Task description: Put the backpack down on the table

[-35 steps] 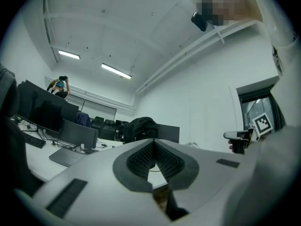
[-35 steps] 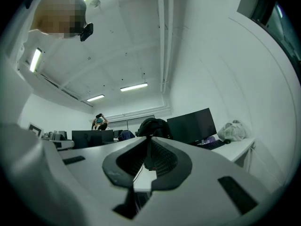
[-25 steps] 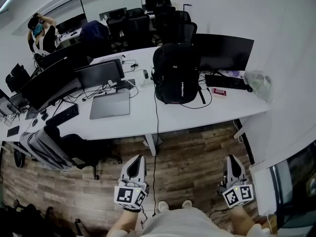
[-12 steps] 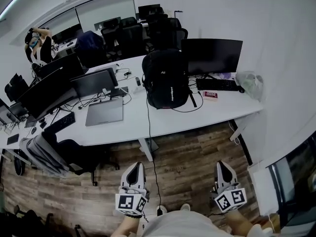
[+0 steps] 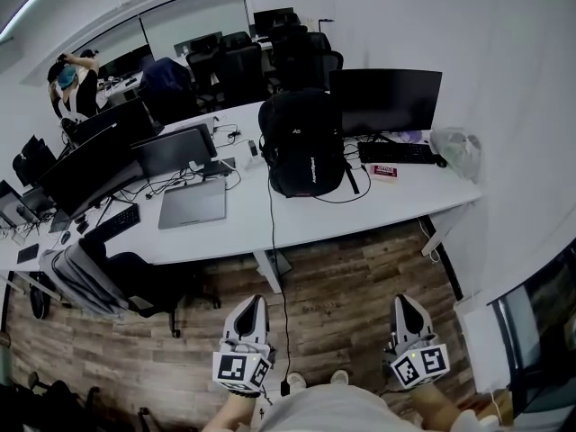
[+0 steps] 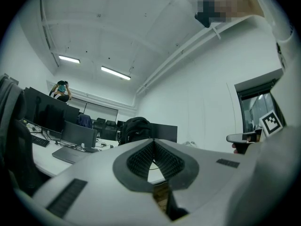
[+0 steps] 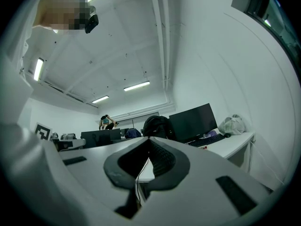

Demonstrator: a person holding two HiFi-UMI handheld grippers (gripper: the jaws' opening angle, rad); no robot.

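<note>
The black backpack (image 5: 303,144) stands upright on the long white table (image 5: 360,210), just left of a dark monitor; it also shows far off as a backpack (image 6: 135,128) in the left gripper view and as a backpack (image 7: 158,125) in the right gripper view. Both grippers hang low over the wooden floor, well back from the table. My left gripper (image 5: 249,304) is shut and holds nothing. My right gripper (image 5: 404,303) is shut too, with nothing in it. Each points level toward the table.
On the table are a monitor (image 5: 385,102), keyboard (image 5: 396,154), closed laptop (image 5: 192,202), more screens (image 5: 99,160), cables and a plastic bag (image 5: 454,152). A cable (image 5: 280,313) hangs to the floor between the grippers. A draped chair (image 5: 85,277) stands left. A person (image 5: 72,84) stands far back.
Both grippers have drawn a little farther back from the table, so the table and backpack look slightly smaller. The backpack has not moved.
</note>
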